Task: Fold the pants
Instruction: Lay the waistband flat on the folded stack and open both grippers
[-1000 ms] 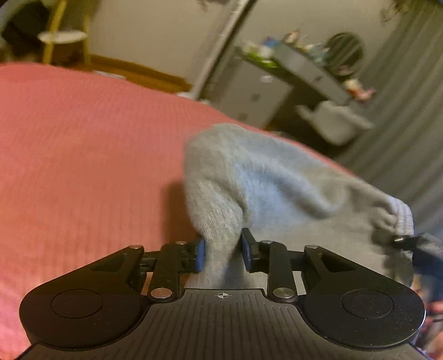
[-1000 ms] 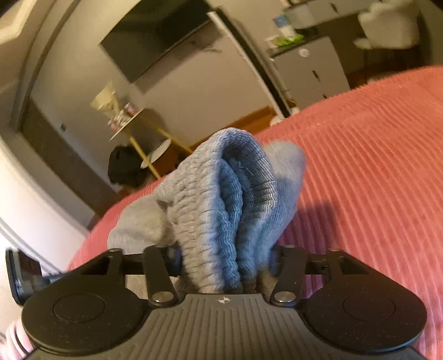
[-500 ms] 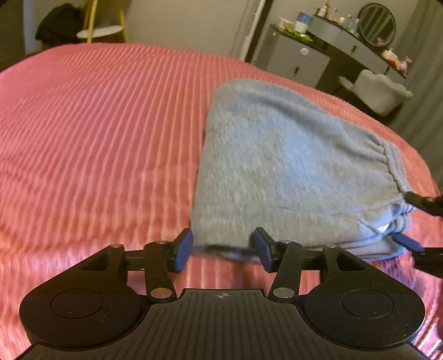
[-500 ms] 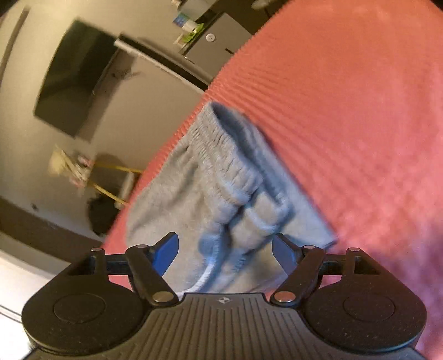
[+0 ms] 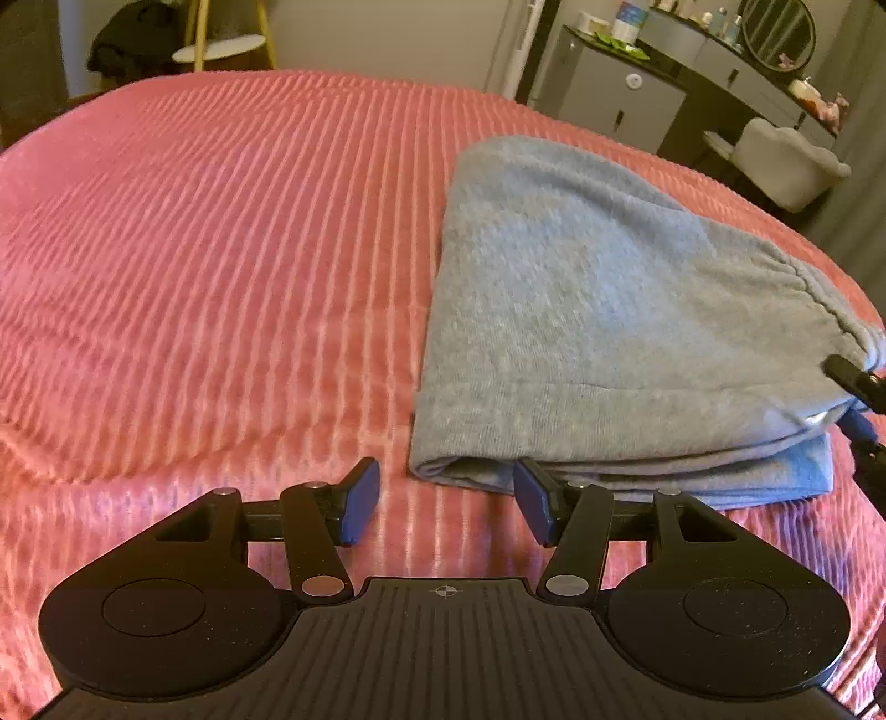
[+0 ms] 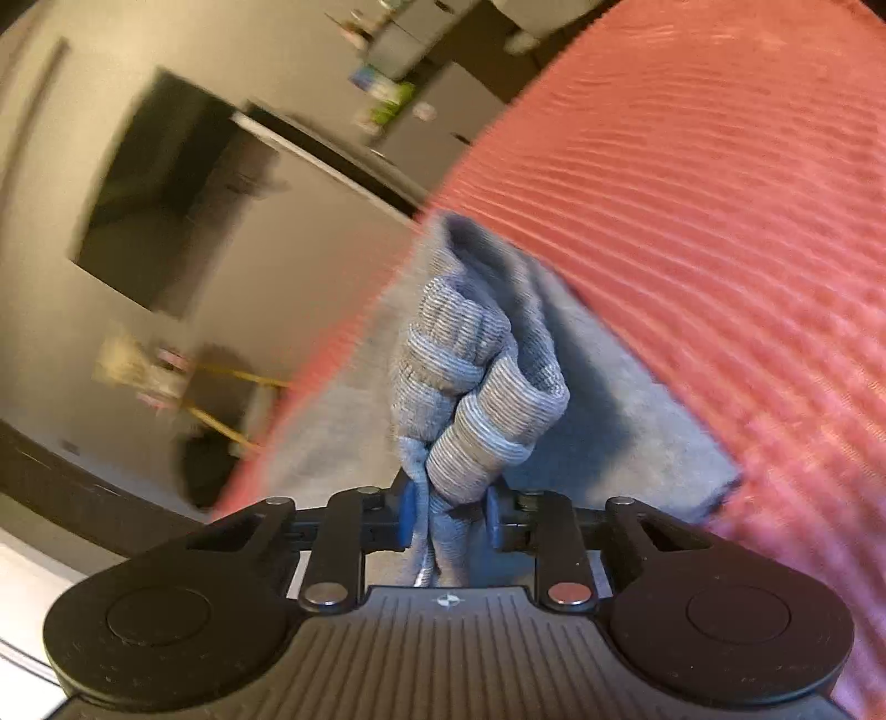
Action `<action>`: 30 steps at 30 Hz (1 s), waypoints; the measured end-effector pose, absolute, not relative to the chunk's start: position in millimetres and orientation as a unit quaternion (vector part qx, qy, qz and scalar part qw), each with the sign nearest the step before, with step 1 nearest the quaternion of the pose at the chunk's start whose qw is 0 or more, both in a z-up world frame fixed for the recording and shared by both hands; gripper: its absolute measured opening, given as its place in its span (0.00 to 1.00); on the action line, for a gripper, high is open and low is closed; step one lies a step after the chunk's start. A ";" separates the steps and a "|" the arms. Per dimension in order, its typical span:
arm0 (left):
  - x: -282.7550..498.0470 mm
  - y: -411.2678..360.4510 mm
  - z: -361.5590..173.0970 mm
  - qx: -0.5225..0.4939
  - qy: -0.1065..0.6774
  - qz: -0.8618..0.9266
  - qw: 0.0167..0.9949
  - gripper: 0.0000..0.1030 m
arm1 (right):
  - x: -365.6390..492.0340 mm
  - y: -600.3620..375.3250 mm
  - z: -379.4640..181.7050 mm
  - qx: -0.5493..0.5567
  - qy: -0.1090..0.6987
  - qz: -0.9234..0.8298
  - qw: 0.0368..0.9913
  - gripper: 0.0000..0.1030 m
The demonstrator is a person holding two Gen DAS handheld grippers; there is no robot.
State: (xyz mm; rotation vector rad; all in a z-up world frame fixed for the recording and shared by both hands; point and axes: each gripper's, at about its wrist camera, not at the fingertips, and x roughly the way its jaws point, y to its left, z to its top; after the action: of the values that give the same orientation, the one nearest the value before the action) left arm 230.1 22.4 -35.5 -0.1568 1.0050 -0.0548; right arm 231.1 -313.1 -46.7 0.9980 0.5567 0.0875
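The grey pants (image 5: 609, 332) lie folded in a flat stack on the pink ribbed bedspread (image 5: 221, 249), right of centre in the left wrist view. My left gripper (image 5: 448, 507) is open and empty, just in front of the stack's near left corner. My right gripper (image 6: 449, 523) is shut on the bunched ribbed waistband (image 6: 487, 399) of the pants and lifts it off the bedspread (image 6: 720, 221). The right gripper's fingertips (image 5: 853, 382) show at the stack's right end in the left wrist view.
A grey dresser (image 5: 620, 99) with small items, a round mirror (image 5: 775, 27) and a pale chair (image 5: 786, 160) stand beyond the bed. A yellow-legged side table (image 5: 221, 47) stands at the far left. A dark wall screen (image 6: 166, 183) shows in the right wrist view.
My left gripper let go of the pants and drew back, staying open. My right gripper opened half a second ago and has now shut again on the waistband.
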 end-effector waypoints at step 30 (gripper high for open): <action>248.0 8.9 -50.6 -0.020 0.434 -0.031 0.900 0.70 | 230.8 -278.8 -61.0 0.260 0.317 0.012 0.912 0.00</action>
State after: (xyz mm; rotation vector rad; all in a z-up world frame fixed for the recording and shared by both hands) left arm 248.0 8.9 -50.6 -0.0422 0.8987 -0.0647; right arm 230.8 -278.8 -61.0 0.5362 0.6531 0.0251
